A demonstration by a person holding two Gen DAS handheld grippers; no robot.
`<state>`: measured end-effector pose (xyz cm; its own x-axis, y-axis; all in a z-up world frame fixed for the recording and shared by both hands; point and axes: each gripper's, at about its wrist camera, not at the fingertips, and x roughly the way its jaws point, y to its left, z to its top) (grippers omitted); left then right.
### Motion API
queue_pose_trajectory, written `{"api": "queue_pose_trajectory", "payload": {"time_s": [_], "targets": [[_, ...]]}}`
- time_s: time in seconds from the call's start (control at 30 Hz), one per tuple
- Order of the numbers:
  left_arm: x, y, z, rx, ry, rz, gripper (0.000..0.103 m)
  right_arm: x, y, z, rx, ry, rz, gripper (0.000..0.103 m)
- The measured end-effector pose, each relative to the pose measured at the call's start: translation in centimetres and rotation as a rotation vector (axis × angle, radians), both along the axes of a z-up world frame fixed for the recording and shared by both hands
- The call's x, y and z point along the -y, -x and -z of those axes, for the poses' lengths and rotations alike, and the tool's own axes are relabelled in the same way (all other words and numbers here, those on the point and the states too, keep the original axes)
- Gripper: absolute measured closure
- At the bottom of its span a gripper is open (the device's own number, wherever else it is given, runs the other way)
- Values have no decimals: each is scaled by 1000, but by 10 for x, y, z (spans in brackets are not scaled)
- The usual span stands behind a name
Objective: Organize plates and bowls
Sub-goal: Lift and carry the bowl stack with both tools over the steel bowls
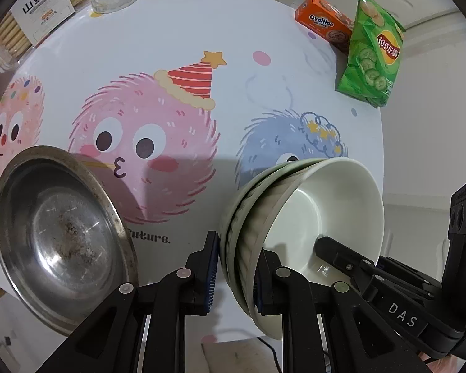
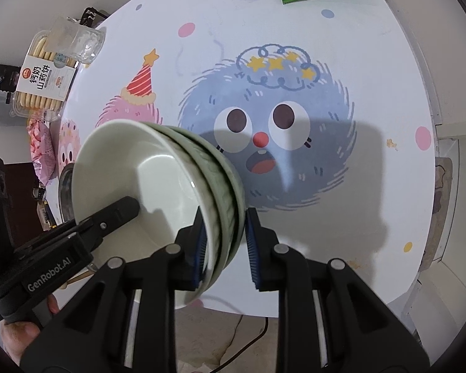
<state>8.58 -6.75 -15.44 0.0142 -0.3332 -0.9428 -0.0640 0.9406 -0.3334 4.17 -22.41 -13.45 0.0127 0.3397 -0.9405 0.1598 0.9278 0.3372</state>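
Stack of pale green ribbed bowls [image 1: 310, 217] tilted above cartoon tablecloth [image 1: 202, 31], both sides clamped by left gripper [image 1: 236, 276] and right gripper [image 2: 225, 248], steel bowl [image 1: 62, 236] beside it, Ovaltine box [image 1: 323, 21] and Lay's bag [image 1: 372, 52] beyond

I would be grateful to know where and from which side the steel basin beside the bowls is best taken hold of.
Grip the steel basin by its flat, flared rim, probably on the side facing the left gripper, one finger inside and one outside. The wall is shallow and thin, so the rim is the only pinchable edge. Both grippers now hold the stack of green bowls, so that must be set down first.
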Motion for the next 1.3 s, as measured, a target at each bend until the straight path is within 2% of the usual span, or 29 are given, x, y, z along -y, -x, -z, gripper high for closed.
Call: {"api": "queue_pose_trajectory", "payload": {"time_s": [0.8, 1.3], "targets": [[-35, 1, -50, 77, -6, -48, 85, -31, -8, -44, 77, 7, -44, 77], [-96, 8, -81, 123, -12, -77, 85, -89, -10, -78, 128, 12, -85, 77]]}}
